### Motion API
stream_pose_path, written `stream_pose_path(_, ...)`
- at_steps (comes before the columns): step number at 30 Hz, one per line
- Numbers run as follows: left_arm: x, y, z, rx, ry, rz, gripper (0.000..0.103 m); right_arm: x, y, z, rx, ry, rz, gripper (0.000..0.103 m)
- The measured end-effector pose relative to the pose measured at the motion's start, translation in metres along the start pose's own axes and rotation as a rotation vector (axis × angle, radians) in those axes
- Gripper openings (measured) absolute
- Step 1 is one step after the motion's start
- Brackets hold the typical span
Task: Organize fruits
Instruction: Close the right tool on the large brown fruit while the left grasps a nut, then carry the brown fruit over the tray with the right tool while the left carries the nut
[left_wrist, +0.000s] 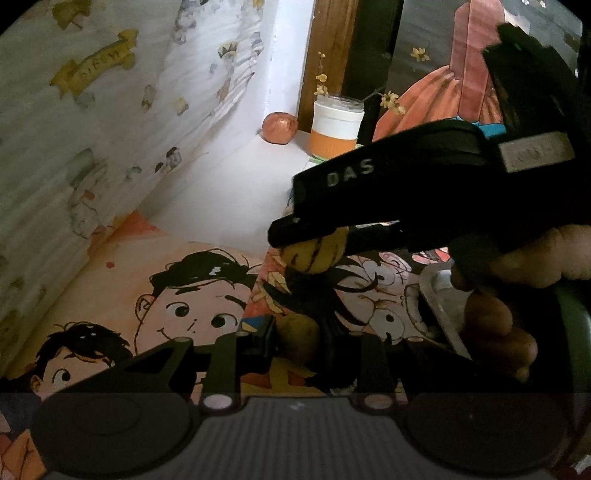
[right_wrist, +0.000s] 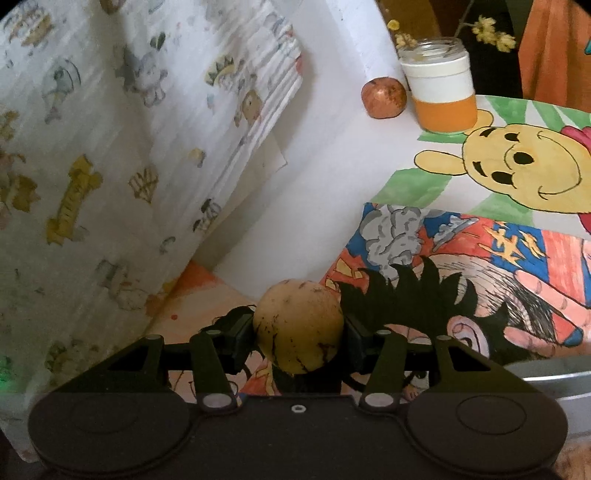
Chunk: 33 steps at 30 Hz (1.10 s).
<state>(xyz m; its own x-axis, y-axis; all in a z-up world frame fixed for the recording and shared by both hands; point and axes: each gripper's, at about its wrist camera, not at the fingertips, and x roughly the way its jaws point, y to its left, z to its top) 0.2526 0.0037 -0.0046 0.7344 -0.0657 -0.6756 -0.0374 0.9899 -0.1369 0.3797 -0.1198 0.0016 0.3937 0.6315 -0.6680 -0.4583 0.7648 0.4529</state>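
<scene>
My right gripper (right_wrist: 299, 332) is shut on a yellow fruit with dark streaks (right_wrist: 299, 325), held above the cartoon-printed table cover. The left wrist view shows that gripper from the side, with the same fruit (left_wrist: 314, 253) in its fingertips. My left gripper (left_wrist: 299, 343) is shut on a second yellowish fruit (left_wrist: 297, 338), low over the cover and just below the right gripper. A reddish-orange fruit (left_wrist: 280, 128) lies far back by the wall; it also shows in the right wrist view (right_wrist: 384, 97).
A jar with a white and orange band and yellow flowers (right_wrist: 439, 88) stands next to the far fruit. A metal tray (left_wrist: 441, 306) lies at the right, its rim also in the right wrist view (right_wrist: 554, 376). A patterned cloth (right_wrist: 92, 166) hangs on the left.
</scene>
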Motion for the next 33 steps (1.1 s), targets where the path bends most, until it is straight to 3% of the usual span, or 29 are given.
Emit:
stream_pose_path(23,-0.037,-0.027,0.007,0.016,-0.045,-0.032,0.029,-0.108,-0.038,-0.036,0.158,-0.158,0.017,0.054)
stream_pose_path(33,-0.037,-0.063,0.018,0.044,-0.014,-0.200,0.029,-0.182,-0.087,-0.070,0.218,-0.248,-0.093,0.054)
